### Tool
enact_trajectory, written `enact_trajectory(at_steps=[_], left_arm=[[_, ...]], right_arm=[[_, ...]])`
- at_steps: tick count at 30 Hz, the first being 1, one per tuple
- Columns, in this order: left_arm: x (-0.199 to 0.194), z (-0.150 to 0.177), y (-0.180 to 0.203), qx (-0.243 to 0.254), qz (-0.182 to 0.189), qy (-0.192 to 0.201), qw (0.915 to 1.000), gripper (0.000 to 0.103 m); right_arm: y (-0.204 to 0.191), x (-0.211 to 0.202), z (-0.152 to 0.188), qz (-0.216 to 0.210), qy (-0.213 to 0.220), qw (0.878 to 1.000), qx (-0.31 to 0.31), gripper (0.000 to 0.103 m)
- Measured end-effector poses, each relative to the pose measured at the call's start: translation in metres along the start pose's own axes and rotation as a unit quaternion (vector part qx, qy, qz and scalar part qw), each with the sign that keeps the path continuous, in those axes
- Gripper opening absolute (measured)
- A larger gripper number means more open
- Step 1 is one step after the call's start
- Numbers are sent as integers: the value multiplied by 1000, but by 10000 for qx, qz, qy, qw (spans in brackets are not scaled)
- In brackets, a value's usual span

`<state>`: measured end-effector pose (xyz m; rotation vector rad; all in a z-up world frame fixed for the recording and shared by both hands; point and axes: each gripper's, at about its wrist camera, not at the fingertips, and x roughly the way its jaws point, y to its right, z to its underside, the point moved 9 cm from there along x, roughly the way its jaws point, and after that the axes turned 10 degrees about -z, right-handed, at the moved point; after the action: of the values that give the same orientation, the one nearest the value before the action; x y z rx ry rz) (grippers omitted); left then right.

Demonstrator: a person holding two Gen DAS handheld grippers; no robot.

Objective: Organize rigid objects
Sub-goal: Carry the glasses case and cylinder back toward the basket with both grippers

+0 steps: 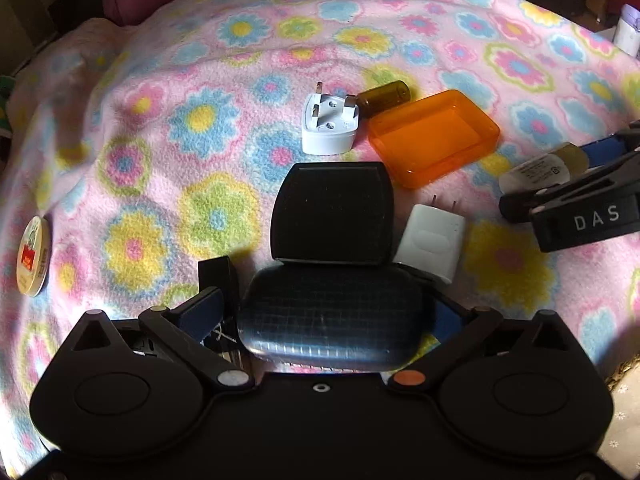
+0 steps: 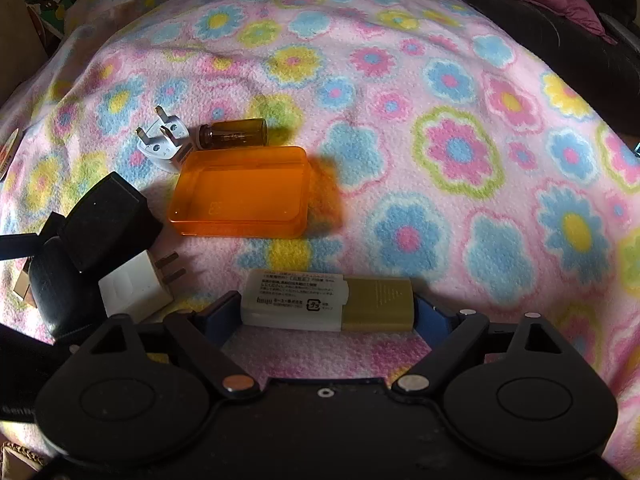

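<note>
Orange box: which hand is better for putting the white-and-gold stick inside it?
Right, probably. The white-and-gold stick already lies between the right gripper jaws, with the orange box just ahead. The left gripper is busy around the black case.

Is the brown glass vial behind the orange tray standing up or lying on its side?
Lying on its side. The brown vial rests lengthwise on the blanket, neck toward the three-pin plug, just behind the orange tray.
</note>
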<state>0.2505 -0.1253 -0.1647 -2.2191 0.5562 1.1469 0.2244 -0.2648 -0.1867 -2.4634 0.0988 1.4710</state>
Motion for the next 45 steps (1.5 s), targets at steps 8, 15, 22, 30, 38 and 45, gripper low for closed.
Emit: enact_trajectory(at_steps=[8,15,22,30,38,45], left_arm=[[-2,9,11,-431,409,-314,9977,96],[5,11,7,-770,592,-441,9943,91],[-7,16,3,-1247,477,-449,9900,86],[-63,41,-12,-1596,71,-423,9863,86],[-131,73,-19,-2116,-339,-430,9758,86],[-176,111,-8,-2474,-443,-387,9671,86]], right_arm=[[1,0,0,-20,-3,10000,15,89],[1,-1,-1,-6,18,10000,26,85],[2,-11,-1,-109,73,9999,110,84],[-4,-58,3,-263,390,9988,146,84],[-31,-135,46,-596,682,9959,-69,84],[-57,-190,103,-744,780,9930,-486,84]])
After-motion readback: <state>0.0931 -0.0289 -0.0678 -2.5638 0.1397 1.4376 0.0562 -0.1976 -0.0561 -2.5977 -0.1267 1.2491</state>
